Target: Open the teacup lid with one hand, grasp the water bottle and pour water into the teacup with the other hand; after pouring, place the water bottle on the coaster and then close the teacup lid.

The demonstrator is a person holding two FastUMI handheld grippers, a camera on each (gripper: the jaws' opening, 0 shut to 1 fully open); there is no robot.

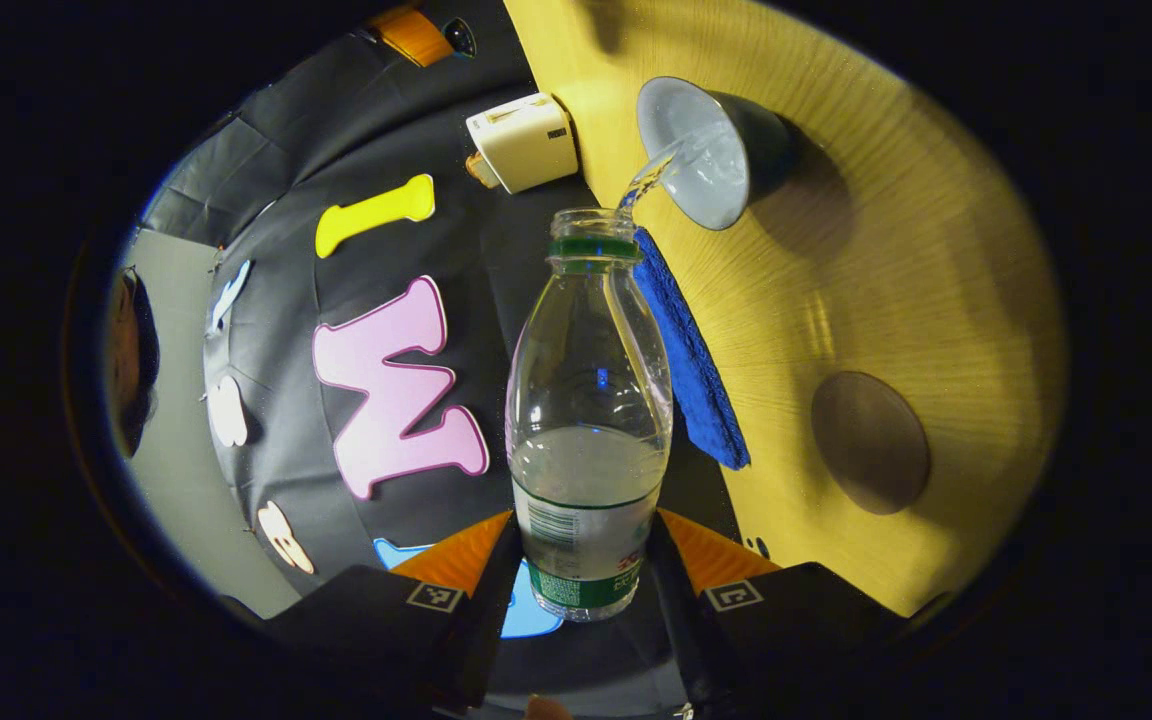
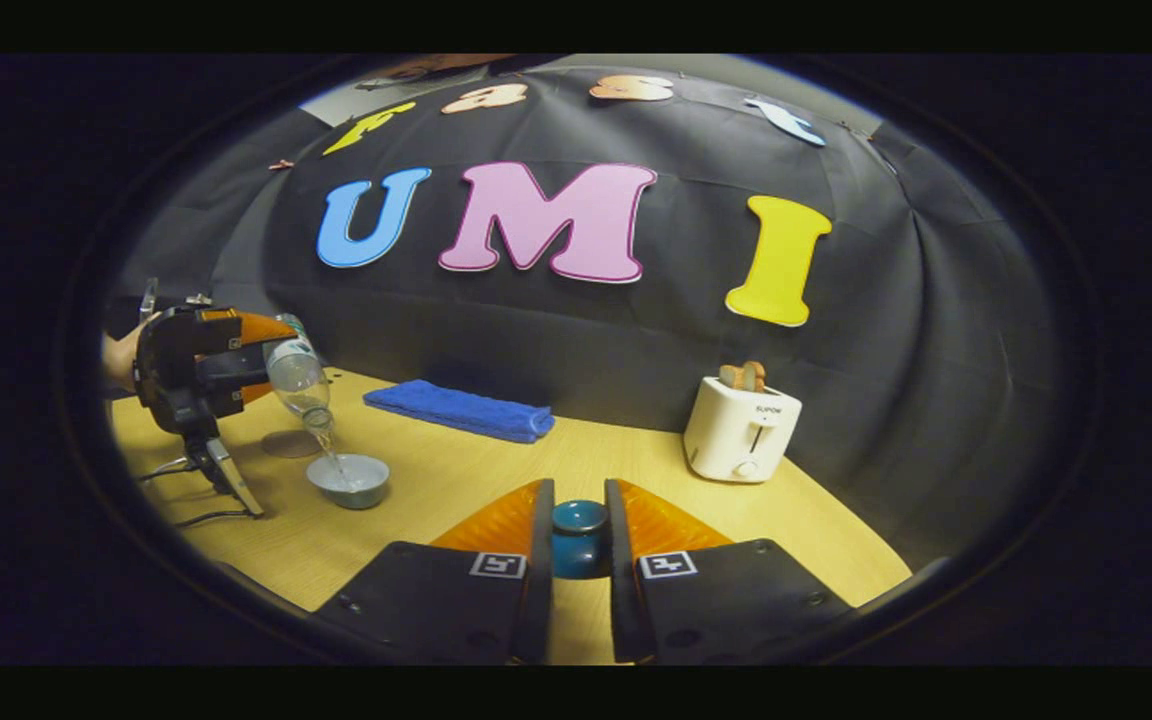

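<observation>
The left hand-held gripper (image 1: 584,560), clamped on a tilted water bottle (image 1: 588,420), pours water into the open teacup (image 1: 706,150) on the bench (image 1: 916,260). The right hand-held gripper (image 2: 579,545) grips the teacup lid (image 2: 579,535), well apart from the teacup, near a toaster (image 2: 742,428).

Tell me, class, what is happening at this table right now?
A person is pouring water. The left hand-held gripper clamps a tilted water bottle, and a stream runs into the open teacup. The right hand-held gripper holds the cup's lid off to the side. The round coaster sits bare on the table, beside a blue cloth and a toaster.
</observation>
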